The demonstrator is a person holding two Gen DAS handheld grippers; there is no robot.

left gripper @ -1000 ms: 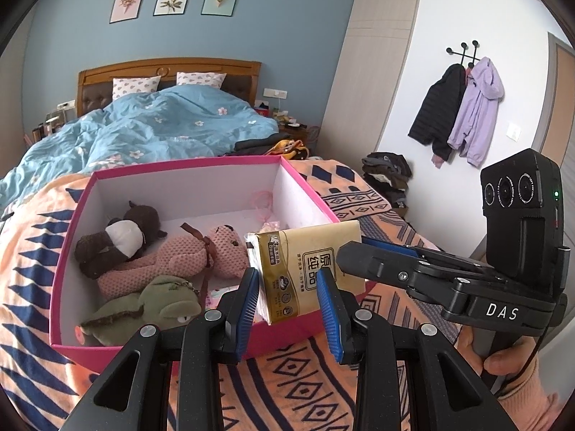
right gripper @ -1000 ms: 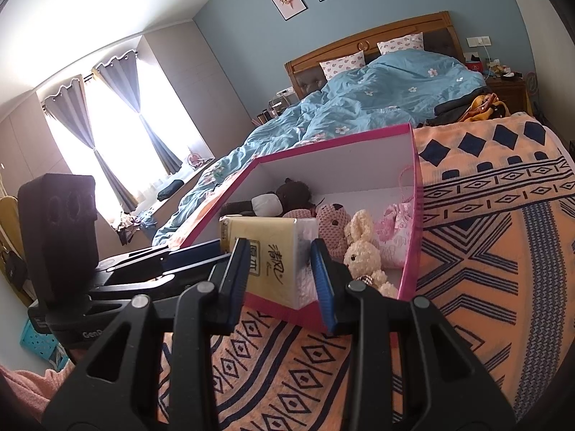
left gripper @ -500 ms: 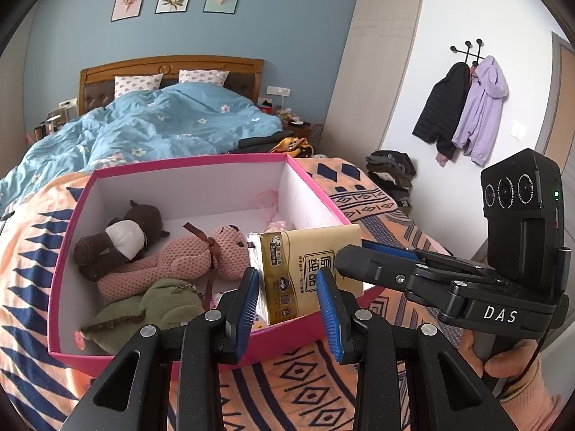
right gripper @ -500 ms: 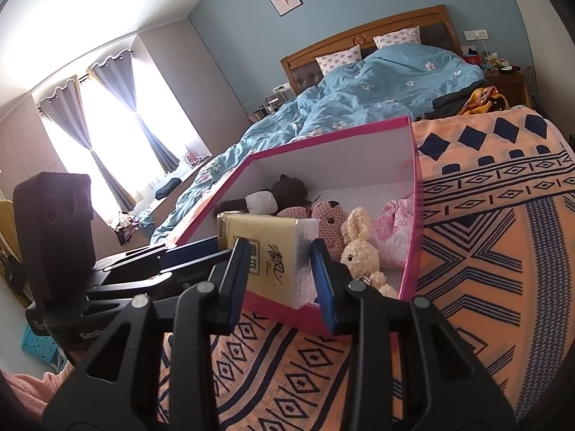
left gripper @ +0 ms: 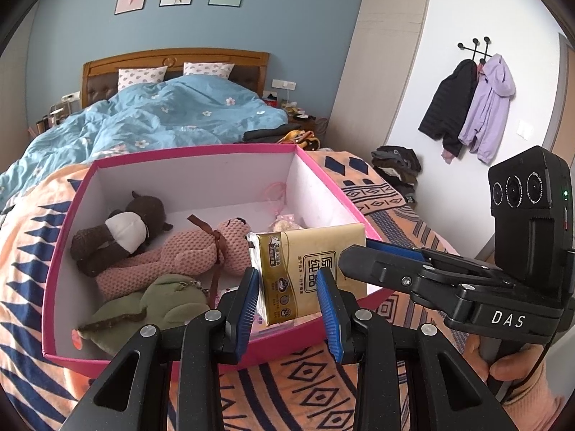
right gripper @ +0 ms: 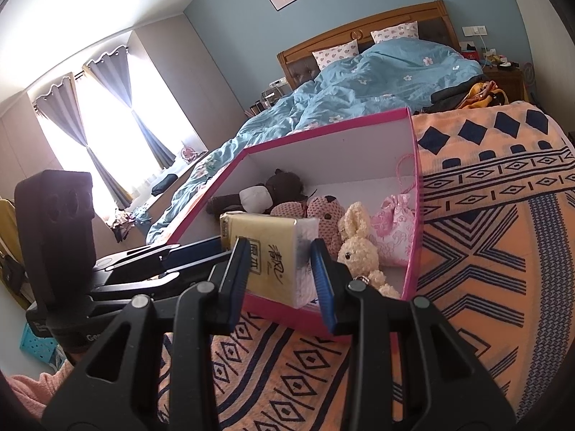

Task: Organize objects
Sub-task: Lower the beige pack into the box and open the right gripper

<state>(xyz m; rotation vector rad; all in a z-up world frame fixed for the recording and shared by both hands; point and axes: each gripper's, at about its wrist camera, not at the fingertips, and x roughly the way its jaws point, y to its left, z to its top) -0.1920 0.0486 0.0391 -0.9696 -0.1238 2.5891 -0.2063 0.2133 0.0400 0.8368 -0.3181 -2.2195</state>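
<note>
A gold tissue pack [left gripper: 305, 269] hangs over the near right corner of an open pink box [left gripper: 61, 258] that rests on the bed. My left gripper [left gripper: 289, 300] is shut on it from the near side. My right gripper [left gripper: 359, 255] reaches in from the right and clamps the pack's other end. In the right wrist view the tissue pack [right gripper: 269, 248] sits between the pads of my right gripper [right gripper: 280, 273], and my left gripper [right gripper: 212, 251] holds its left end. Inside the box lie a brown plush [left gripper: 122, 230], a pink knitted bear [left gripper: 172, 255], a green plush [left gripper: 151, 305], a cream bunny [right gripper: 359, 248] and a pink pouch [right gripper: 391, 233].
The box stands on an orange patterned blanket [left gripper: 305, 388], with a rumpled blue duvet [left gripper: 161, 118] behind it. Coats [left gripper: 470, 104] hang on the right wall above a clothes pile [left gripper: 395, 165]. A bright curtained window [right gripper: 107, 125] is on the left. A hand [left gripper: 514, 362] grips the right tool.
</note>
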